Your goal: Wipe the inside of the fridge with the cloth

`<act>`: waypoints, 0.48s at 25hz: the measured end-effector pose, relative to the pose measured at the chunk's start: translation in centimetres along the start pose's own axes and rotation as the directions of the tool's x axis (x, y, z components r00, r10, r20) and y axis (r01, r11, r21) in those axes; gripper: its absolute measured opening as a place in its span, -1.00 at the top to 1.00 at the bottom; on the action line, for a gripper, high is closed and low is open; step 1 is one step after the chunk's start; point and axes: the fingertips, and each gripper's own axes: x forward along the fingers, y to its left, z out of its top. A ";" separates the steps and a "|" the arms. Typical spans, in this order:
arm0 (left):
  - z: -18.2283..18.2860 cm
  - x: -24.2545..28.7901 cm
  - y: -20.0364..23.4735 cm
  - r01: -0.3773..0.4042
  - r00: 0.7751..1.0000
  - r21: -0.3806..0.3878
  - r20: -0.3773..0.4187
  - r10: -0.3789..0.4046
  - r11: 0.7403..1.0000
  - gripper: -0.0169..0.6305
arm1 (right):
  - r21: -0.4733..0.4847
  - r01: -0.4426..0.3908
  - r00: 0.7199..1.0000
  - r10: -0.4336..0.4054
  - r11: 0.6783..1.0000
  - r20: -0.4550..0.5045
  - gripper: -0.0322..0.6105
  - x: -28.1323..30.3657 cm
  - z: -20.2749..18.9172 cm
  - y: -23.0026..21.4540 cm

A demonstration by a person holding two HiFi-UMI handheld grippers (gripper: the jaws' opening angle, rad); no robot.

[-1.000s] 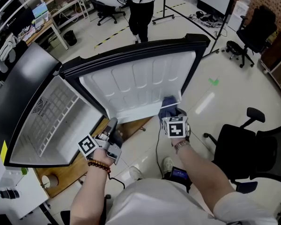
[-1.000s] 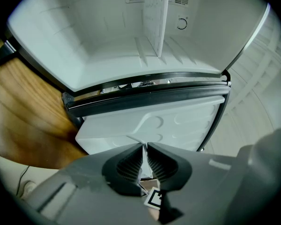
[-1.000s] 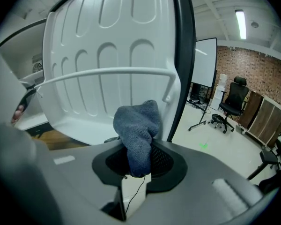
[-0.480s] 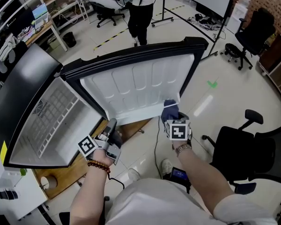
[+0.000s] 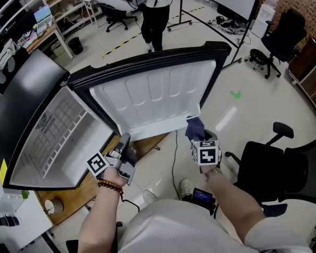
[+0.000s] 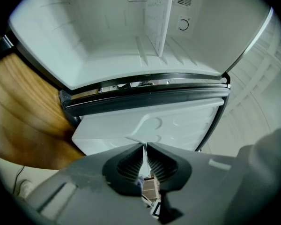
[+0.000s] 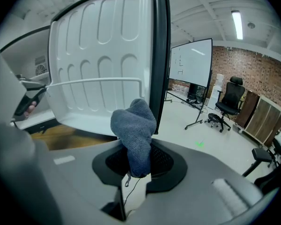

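Snugly in right gripper (bunched): cloth

Blue-grey cloth bunched upright in right claw, near door corner of open white fridge.

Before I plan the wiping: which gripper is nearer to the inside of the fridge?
Left. The left gripper points into the fridge, just before its opening; the right gripper, holding the cloth, is by the door's outer corner.
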 end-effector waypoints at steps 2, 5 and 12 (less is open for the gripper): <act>0.0 0.0 0.0 0.002 1.000 0.005 -0.003 -0.002 1.000 0.85 | -0.036 -0.030 0.999 0.031 0.999 0.024 0.68 -1.2 0.4 0.6; -0.1 0.1 0.0 0.008 1.000 0.006 -0.009 -0.008 1.000 0.85 | -0.092 -0.092 0.994 0.097 0.992 0.053 0.68 -3.4 0.8 2.5; 0.0 0.2 -0.1 0.020 1.000 -0.001 -0.005 -0.020 1.000 0.85 | -0.292 -0.286 0.930 0.338 0.913 0.144 0.68 -9.6 4.2 12.1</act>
